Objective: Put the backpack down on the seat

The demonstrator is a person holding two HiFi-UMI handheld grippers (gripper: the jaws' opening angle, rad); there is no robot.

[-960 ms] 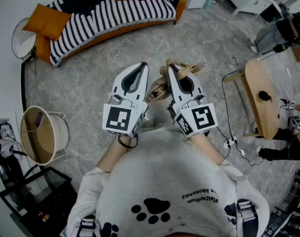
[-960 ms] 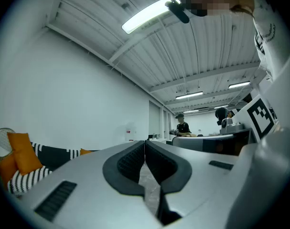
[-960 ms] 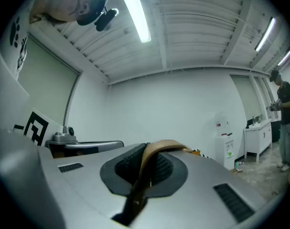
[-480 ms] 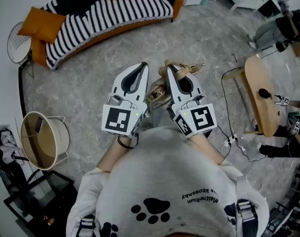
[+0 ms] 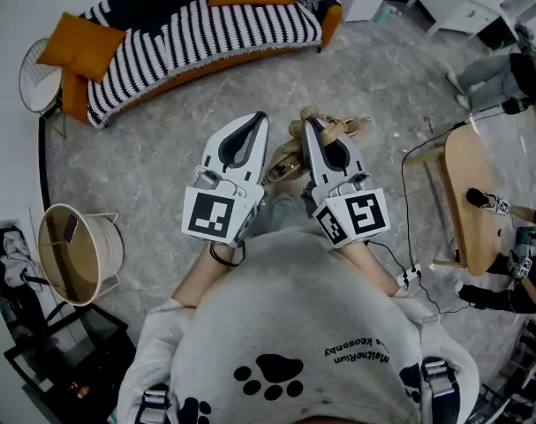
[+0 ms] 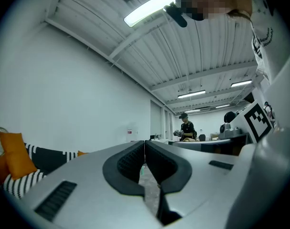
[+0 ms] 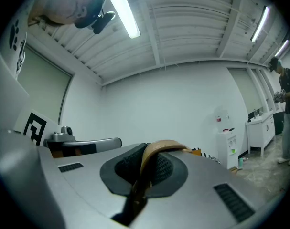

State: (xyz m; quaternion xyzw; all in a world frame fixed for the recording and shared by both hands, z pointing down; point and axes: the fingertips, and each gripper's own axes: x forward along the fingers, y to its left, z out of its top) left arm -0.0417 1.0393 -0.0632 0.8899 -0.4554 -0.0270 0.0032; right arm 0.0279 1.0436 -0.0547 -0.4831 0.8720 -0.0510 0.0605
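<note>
Backpack [image 5: 287, 161]: its tan strap [image 7: 159, 149] is clamped between the closed jaws of my right gripper [image 5: 310, 129], and the bag hangs at the gripper tip above the grey floor [image 5: 144, 148]. My left gripper [image 5: 255, 122], just beside, is closed on nothing. The striped sofa [image 5: 206, 26] stands well apart.

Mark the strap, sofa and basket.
strap [image 7: 160, 148]: right gripper view, top of its tan loop.
sofa [image 5: 223, 25]: head view, striped seat.
basket [image 5: 114, 249]: head view, outer wall.

backpack [image 5: 283, 164] | tan | hangs by strap [image 7: 159, 149] in right tool [image 5: 311, 126] | off floor [image 5: 153, 175]
</note>
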